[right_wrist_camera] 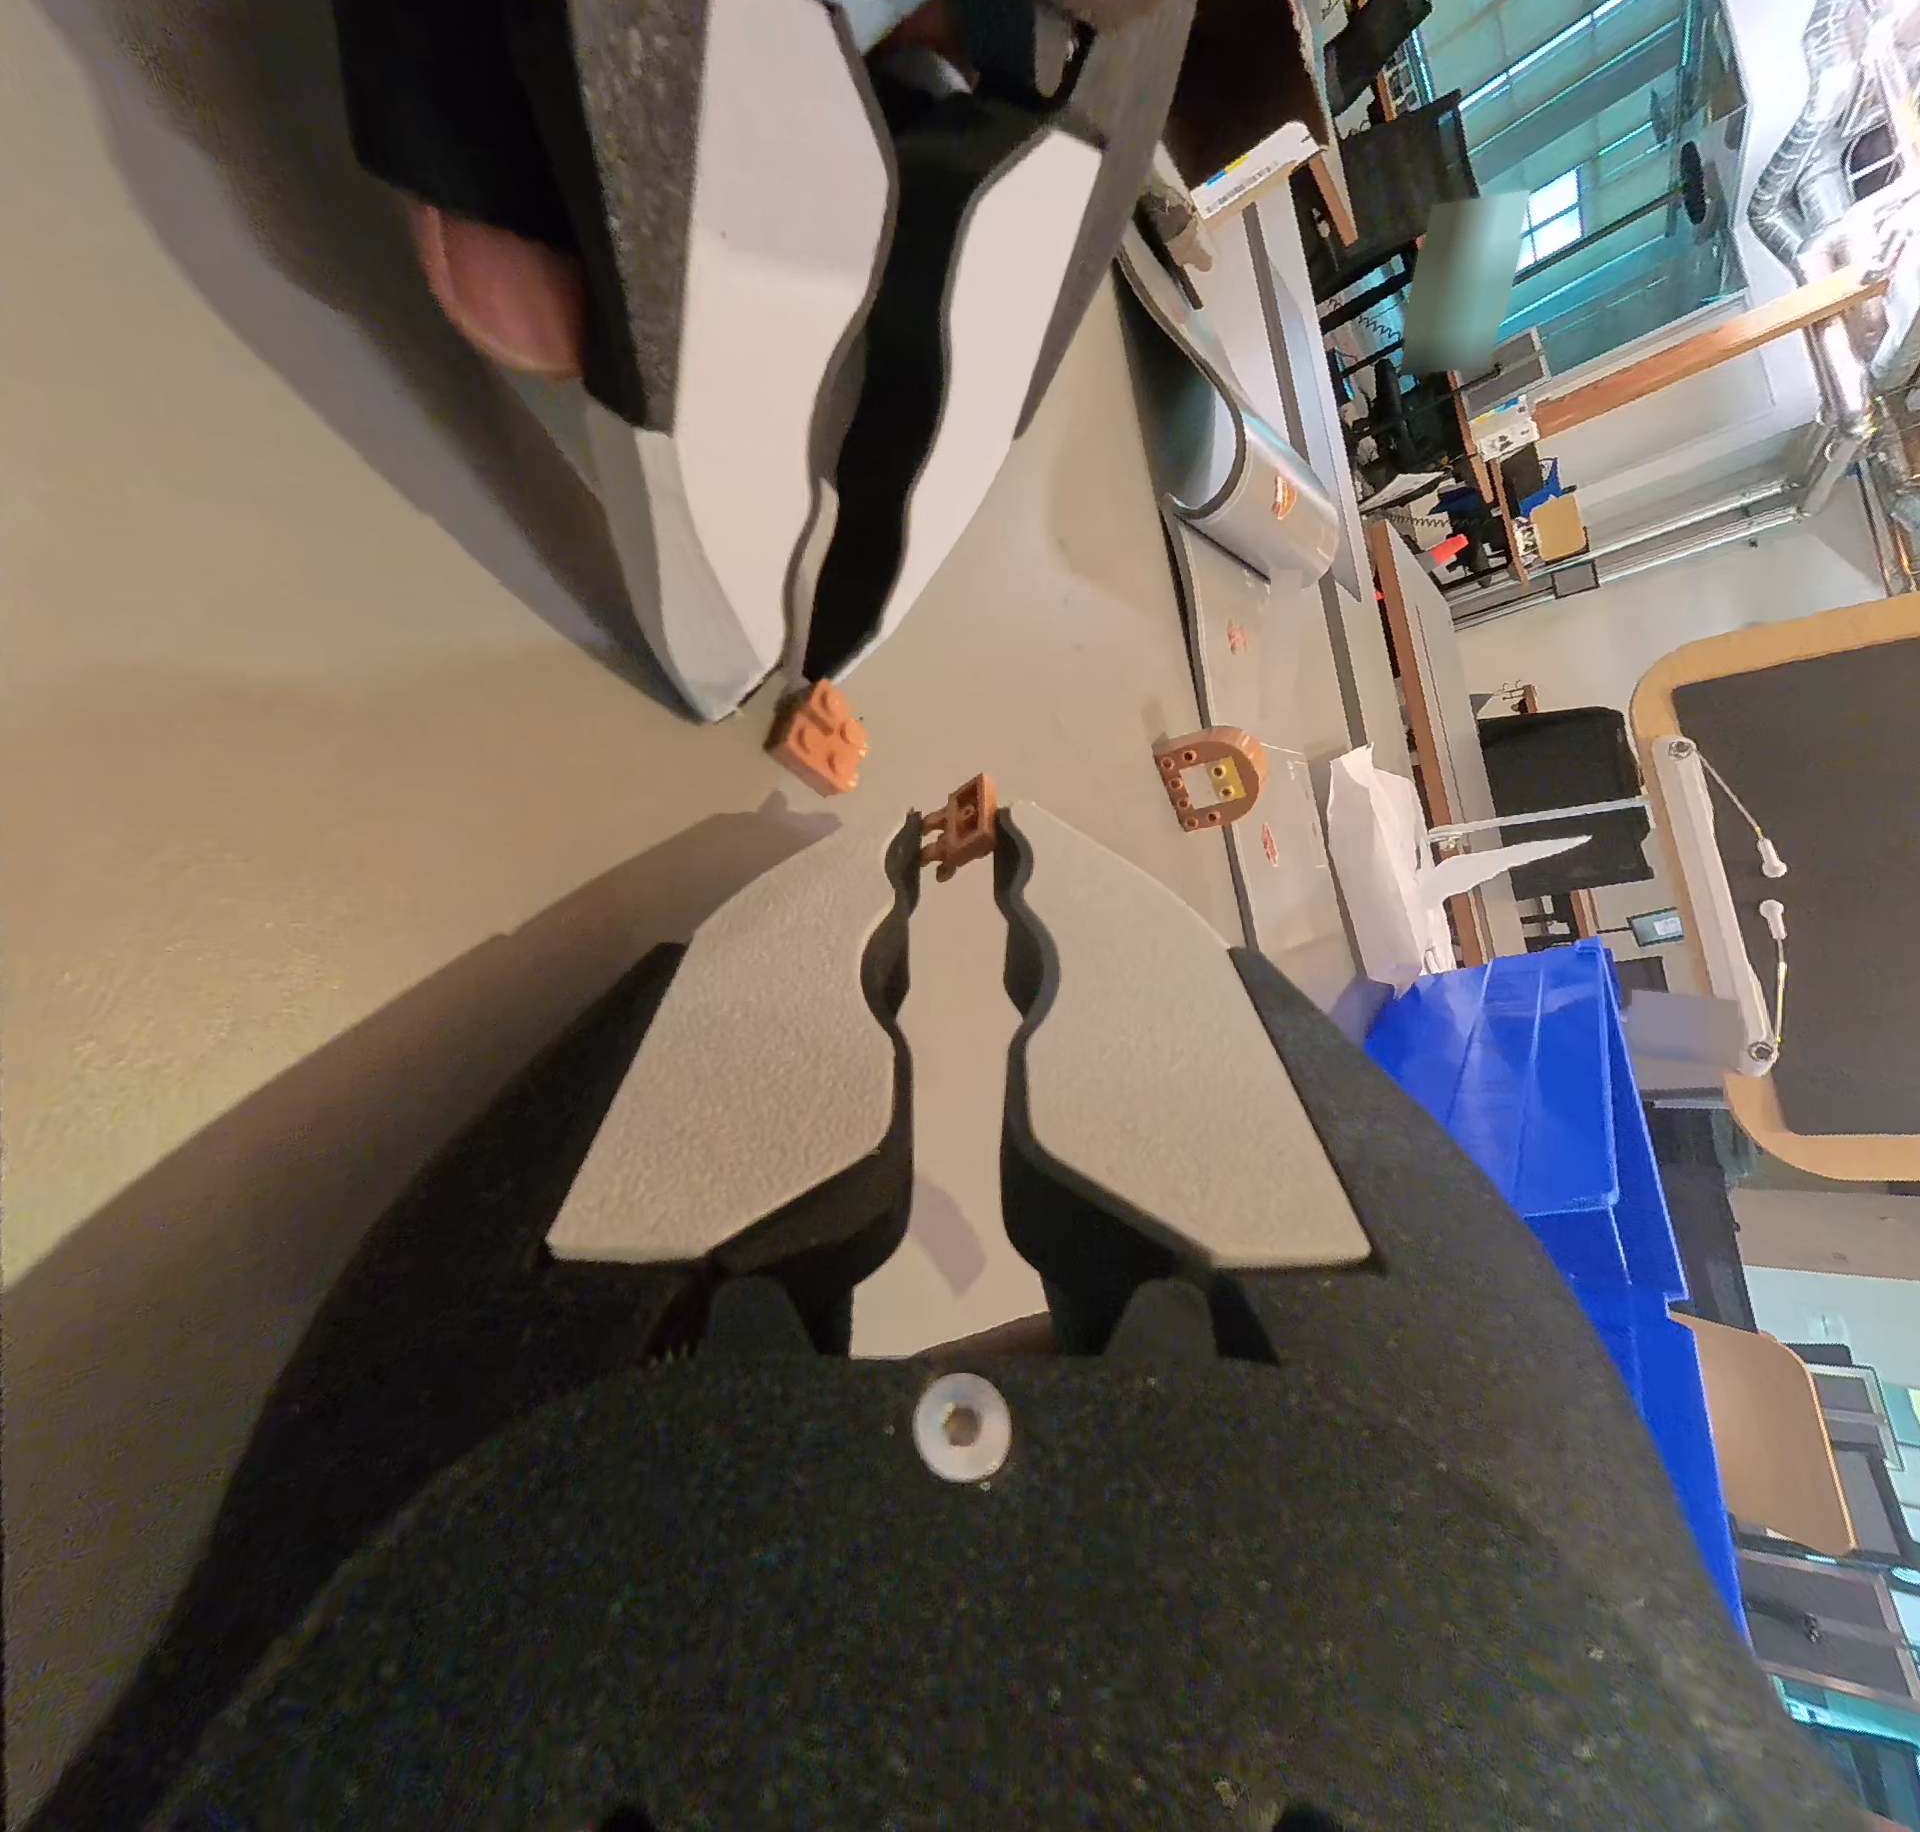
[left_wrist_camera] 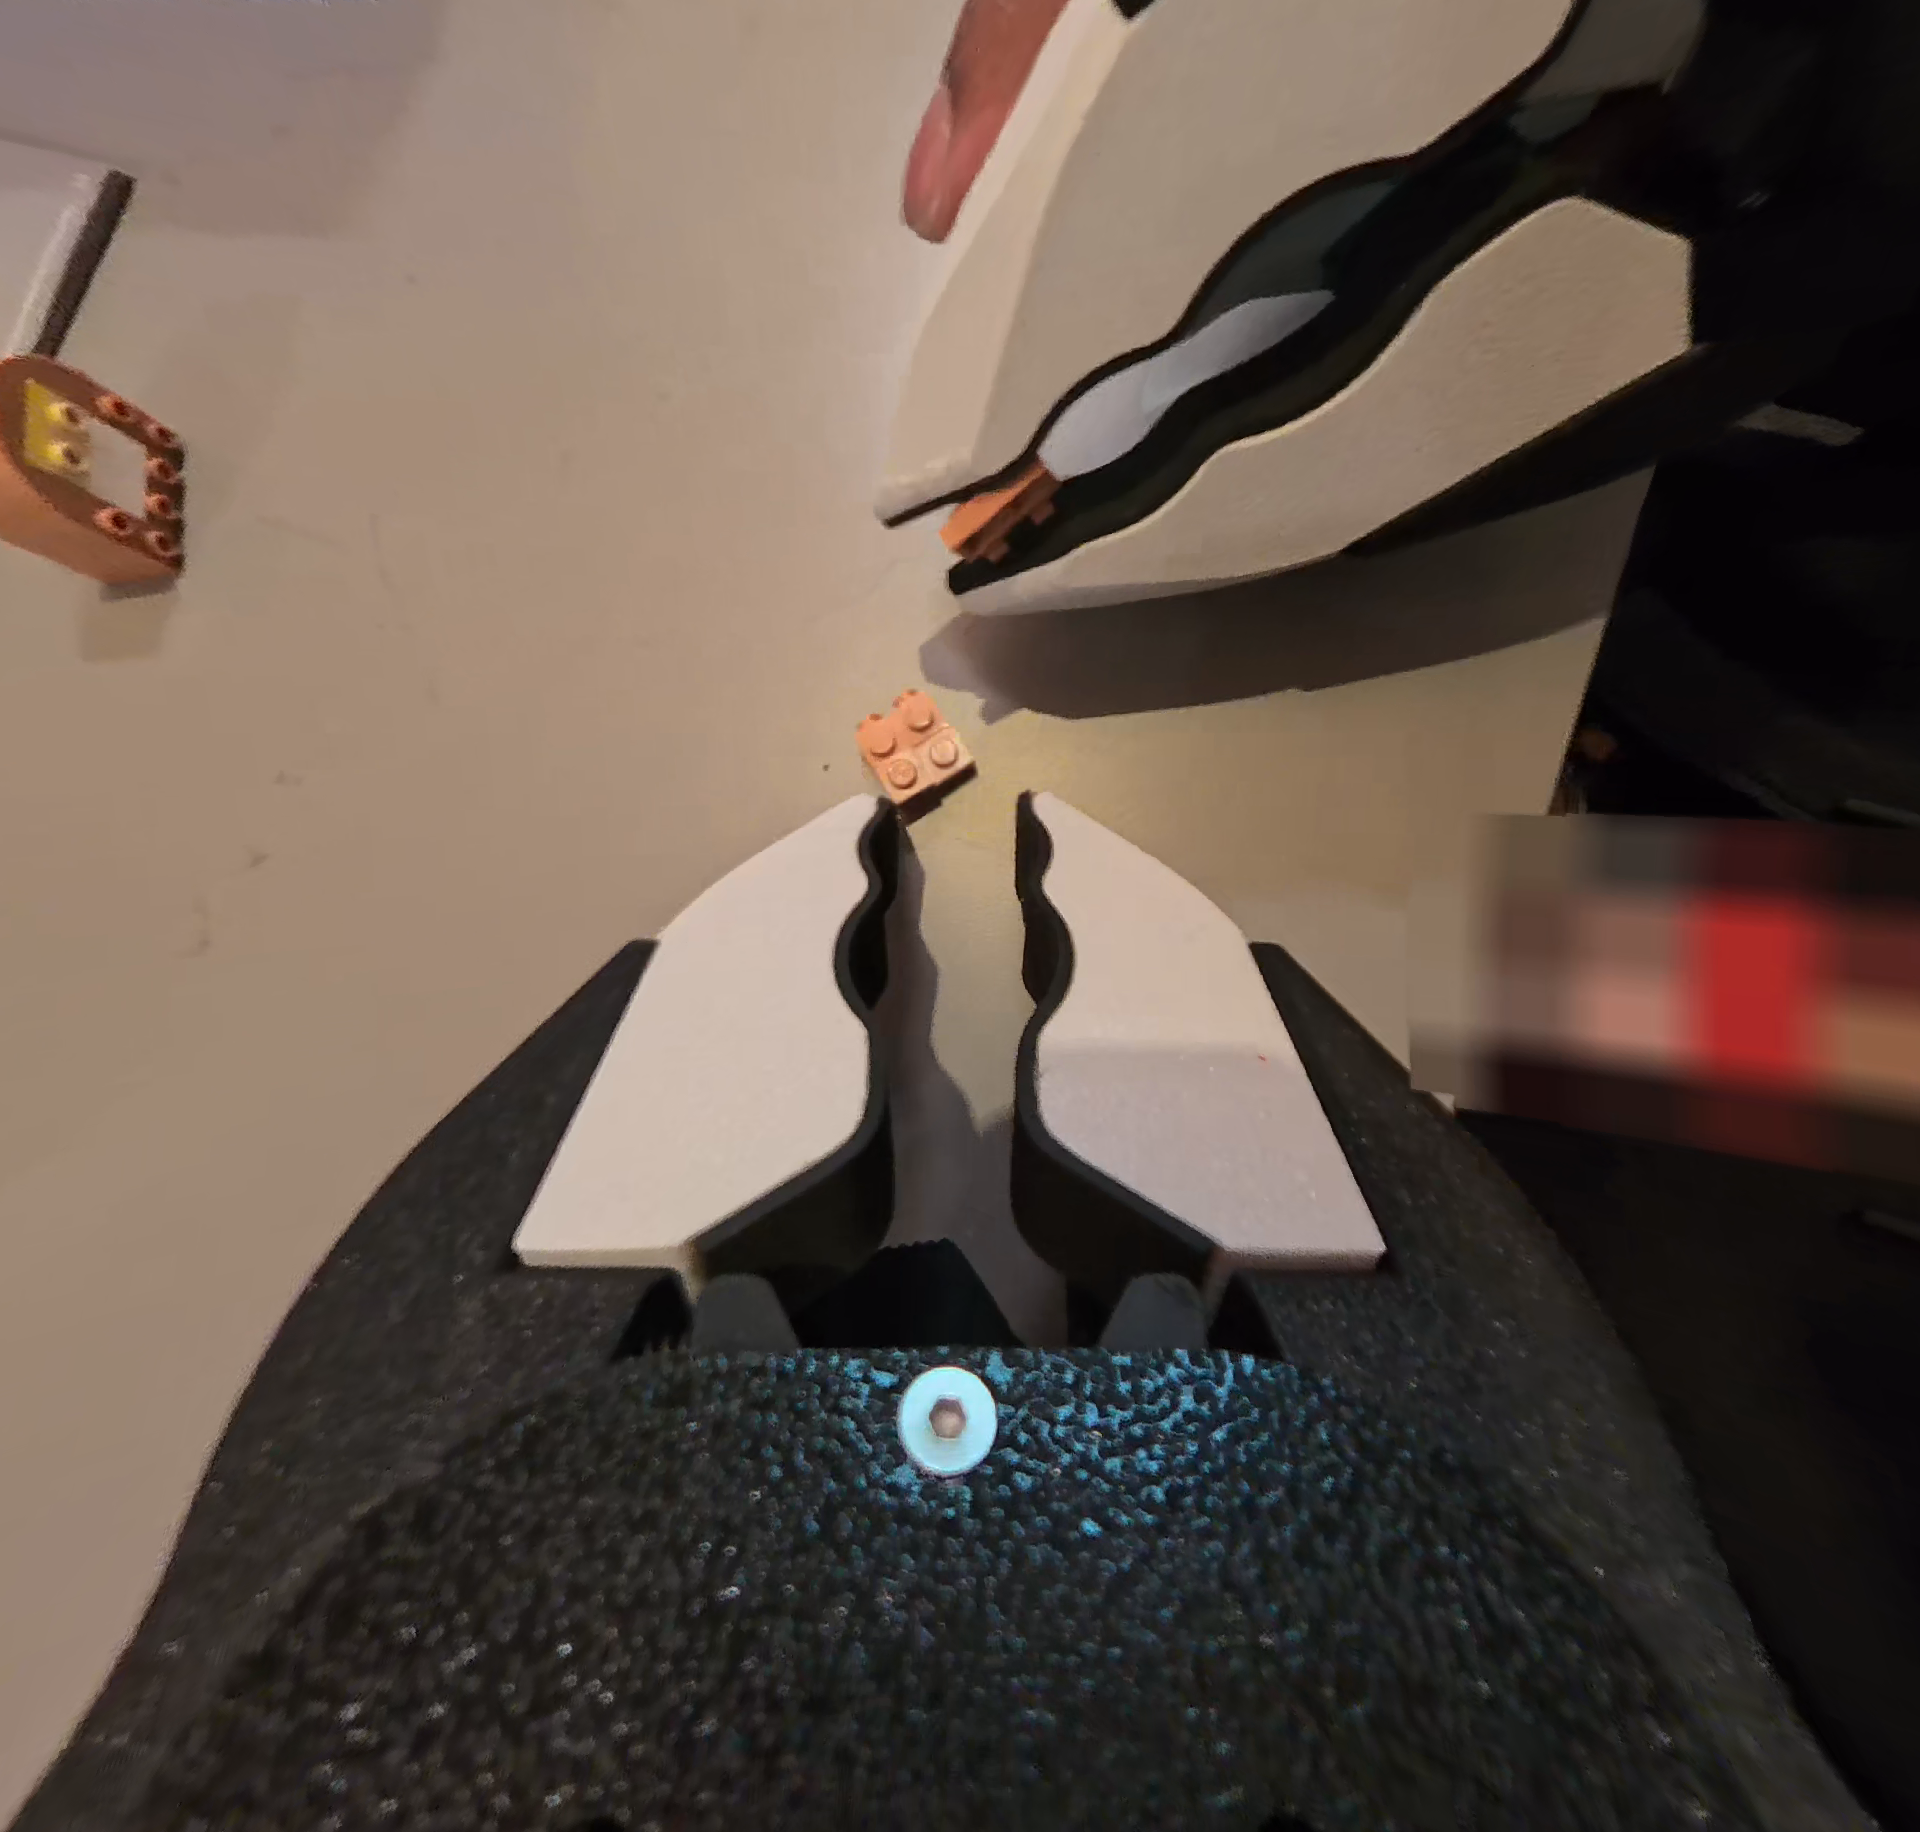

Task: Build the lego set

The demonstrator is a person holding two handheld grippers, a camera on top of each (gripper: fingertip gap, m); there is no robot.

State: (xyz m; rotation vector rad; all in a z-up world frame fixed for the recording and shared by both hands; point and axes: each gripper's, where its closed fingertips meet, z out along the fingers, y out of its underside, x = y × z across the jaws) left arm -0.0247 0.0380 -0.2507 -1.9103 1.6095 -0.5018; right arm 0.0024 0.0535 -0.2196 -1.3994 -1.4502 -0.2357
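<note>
Brown clip piece [right_wrist_camera: 961,826] sits pinched in the right gripper [right_wrist_camera: 956,832], partly hidden; left gripper [left_wrist_camera: 956,811] narrowly apart, bare.

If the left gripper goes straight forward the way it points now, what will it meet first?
Probably the small orange brick, lying on the table just beyond the left gripper, whose jaws stand open. Depth is unclear.
</note>
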